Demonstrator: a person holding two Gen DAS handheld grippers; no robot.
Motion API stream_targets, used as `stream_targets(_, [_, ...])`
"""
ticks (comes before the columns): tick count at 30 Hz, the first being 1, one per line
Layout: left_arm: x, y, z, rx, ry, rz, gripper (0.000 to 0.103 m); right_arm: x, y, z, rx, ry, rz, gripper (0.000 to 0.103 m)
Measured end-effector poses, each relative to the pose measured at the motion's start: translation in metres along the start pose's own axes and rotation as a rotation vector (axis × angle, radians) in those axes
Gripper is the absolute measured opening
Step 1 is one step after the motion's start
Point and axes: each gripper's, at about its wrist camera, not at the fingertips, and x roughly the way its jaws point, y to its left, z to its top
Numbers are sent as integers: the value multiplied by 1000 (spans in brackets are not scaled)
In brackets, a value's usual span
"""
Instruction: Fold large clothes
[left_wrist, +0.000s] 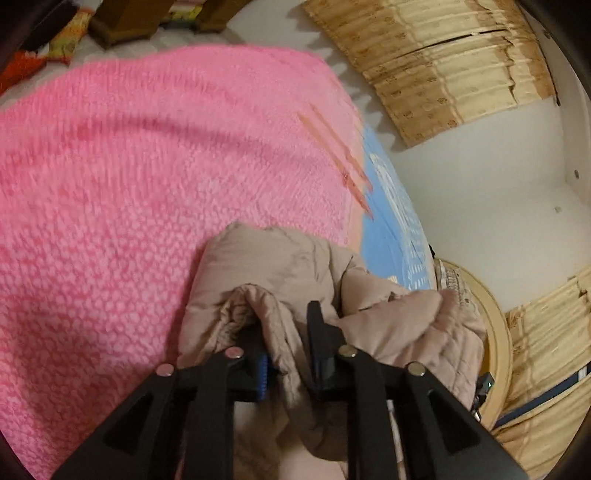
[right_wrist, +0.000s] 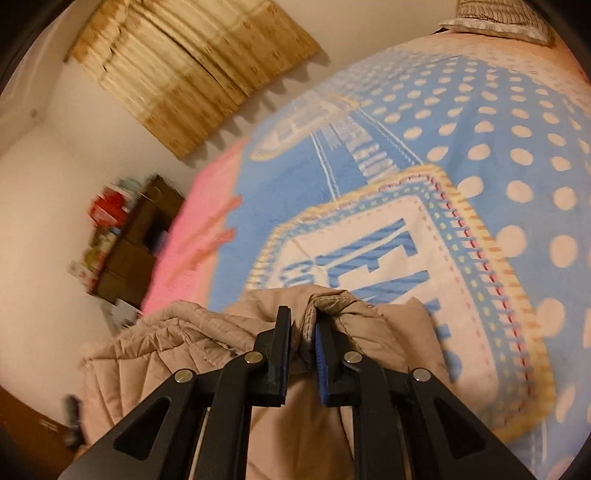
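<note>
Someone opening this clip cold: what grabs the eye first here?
A puffy beige quilted jacket, bunched between both grippers in the lower foreground. Behind it, the left view is filled by a fuzzy bright pink blanket, and the right view by a blue bedspread with pale polka dots.

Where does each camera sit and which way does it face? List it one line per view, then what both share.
Left wrist: sits on the left gripper, looking down along its fingers over the pink blanket; only the black fingers show, with beige jacket fabric between them.
Right wrist: sits on the right gripper, looking down along its fingers over the blue spotted blanket; only the fingers show, with a jacket fold between them.
Shared: the jacket and both blankets.
</note>
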Motion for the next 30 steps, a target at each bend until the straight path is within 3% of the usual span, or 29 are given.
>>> stream_targets(5, [-44, -16, -9, 96, -150, 33, 49, 16, -5, -3, -25, -18, -42, 18])
stream_targets(7, [-55, -16, -7, 93, -177, 12, 65, 12, -4, -1, -23, -37, -41, 22])
stream_targets(9, [-63, -17, 1, 72, -191, 2, 67, 8, -4, 0, -33, -43, -45, 26])
stream_targets(11, [-76, -22, 1, 69, -244, 18, 85, 6, -3, -1, -46, -38, -59, 32])
stream_targets(12, [-82, -25, 1, 64, -273, 14, 103, 5, -2, -2, -53, -36, -68, 33])
stream_targets(14, [-85, -26, 6, 29, -253, -99, 103, 8, 0, -6, -84, -13, -84, 34])
stream_targets(16, [-93, -32, 3, 7, -287, -77, 103, 5, 2, -9, -117, -28, -98, 36])
stream_targets(17, [-96, -39, -1, 54, -294, -71, 103, 1, 4, -9, -128, -43, -98, 41])
stream_targets(19, [-98, -64, -20, 192, -292, -31, 103, -13, 6, -11, -132, -90, -104, 58])
stream_targets(20, [-97, -74, -30, 263, -295, 0, 103, -26, 7, -11, -132, -134, -106, 78])
stream_targets(21, [-94, -87, -43, 349, -294, 46, 103, -35, 10, -11, -137, -168, -127, 88])
stream_targets(23, [-86, -111, -69, 528, -300, 129, 103, -58, 24, -16, -191, -249, -207, 88])
stream_targets(25, [-72, -125, -96, 662, -299, 190, 103, -80, 48, -30, -264, -273, -194, 88])
stream_targets(28, [-47, -134, -114, 758, -262, 247, 103, -90, 86, -68, -411, -195, -61, 88])
stream_targets(30, [-25, -136, -116, 798, -262, 328, 103, -81, 116, -109, -581, -122, -42, 88])
